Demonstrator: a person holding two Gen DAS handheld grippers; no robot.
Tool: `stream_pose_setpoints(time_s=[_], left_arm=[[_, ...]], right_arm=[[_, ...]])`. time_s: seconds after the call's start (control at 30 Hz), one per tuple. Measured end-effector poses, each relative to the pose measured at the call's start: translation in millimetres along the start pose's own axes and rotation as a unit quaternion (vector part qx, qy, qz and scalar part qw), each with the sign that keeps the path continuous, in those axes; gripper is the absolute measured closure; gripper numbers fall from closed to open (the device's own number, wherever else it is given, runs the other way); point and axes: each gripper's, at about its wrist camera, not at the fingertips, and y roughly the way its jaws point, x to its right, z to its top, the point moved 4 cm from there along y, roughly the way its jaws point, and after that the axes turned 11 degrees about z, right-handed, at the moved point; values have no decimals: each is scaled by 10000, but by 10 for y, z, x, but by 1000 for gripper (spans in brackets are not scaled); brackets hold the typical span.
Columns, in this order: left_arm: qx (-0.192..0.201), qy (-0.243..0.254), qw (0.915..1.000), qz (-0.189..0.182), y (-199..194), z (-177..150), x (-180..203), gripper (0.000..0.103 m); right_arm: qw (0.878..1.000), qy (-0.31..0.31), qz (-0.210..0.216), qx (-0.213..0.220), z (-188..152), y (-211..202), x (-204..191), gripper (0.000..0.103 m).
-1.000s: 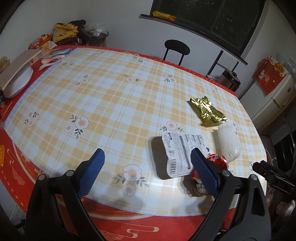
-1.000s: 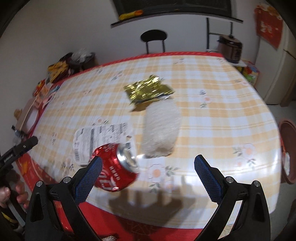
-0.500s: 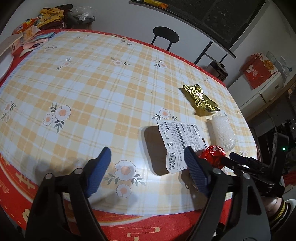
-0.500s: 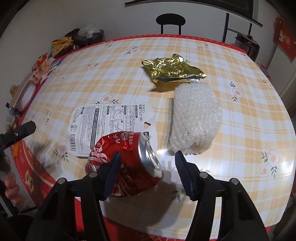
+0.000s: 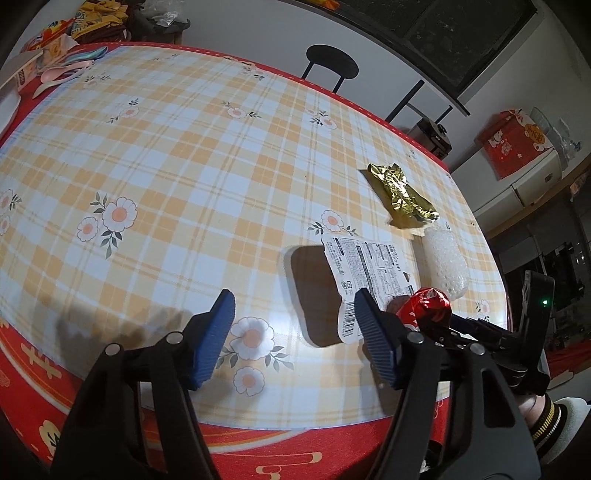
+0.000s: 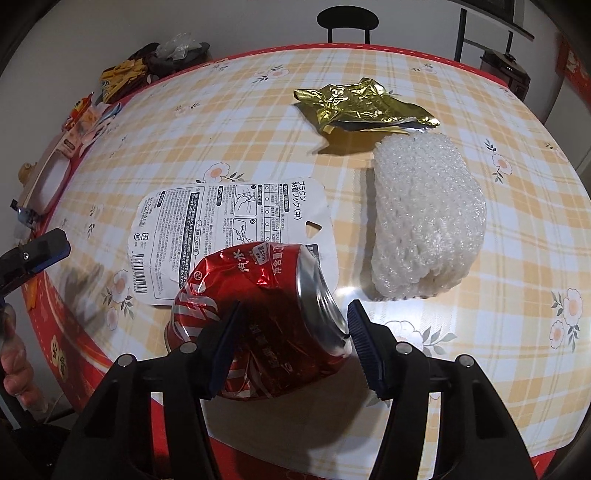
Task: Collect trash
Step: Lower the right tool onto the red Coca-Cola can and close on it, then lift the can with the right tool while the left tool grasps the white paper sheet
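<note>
A dented red can (image 6: pixel 258 295) lies on its side near the front edge of the checked tablecloth (image 6: pixel 461 369). My right gripper (image 6: pixel 295 306) is shut on it, one pad on its body and the other at its top rim. The left wrist view shows the same can (image 5: pixel 430 308) at the right. A white printed card (image 5: pixel 369 273) curls up off the cloth, its barcode end just inside the right finger of my left gripper (image 5: pixel 293 295). That gripper's jaws are closing and press on nothing. Behind lie a gold foil wrapper (image 6: pixel 362 105) and a white foam net (image 6: pixel 424 218).
A black chair (image 5: pixel 332 70) stands behind the table's far edge. Snack packets and bags (image 5: pixel 99 22) crowd the far left corner. A dark cooker (image 5: pixel 432 134) and a red box (image 5: pixel 513 144) stand off to the right. The table's red front border (image 5: pixel 258 435) is close below my left gripper.
Both grippers have come down toward the table. The right jaws have closed from wide apart onto the red can. The left jaws have narrowed beside the card.
</note>
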Motion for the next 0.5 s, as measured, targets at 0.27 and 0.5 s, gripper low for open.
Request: stream_pose_setpoints(time_s=[0.27,0.5], left_arm=[[-46,-13,10000,-47,22,-10,23,37],[-150,-2,9998,-127,88,-16,88,40]], right_arm=[[10000,-32,45,1,0,-22,22,68],[9997,-31,156,178,-31,-157,-4,75]])
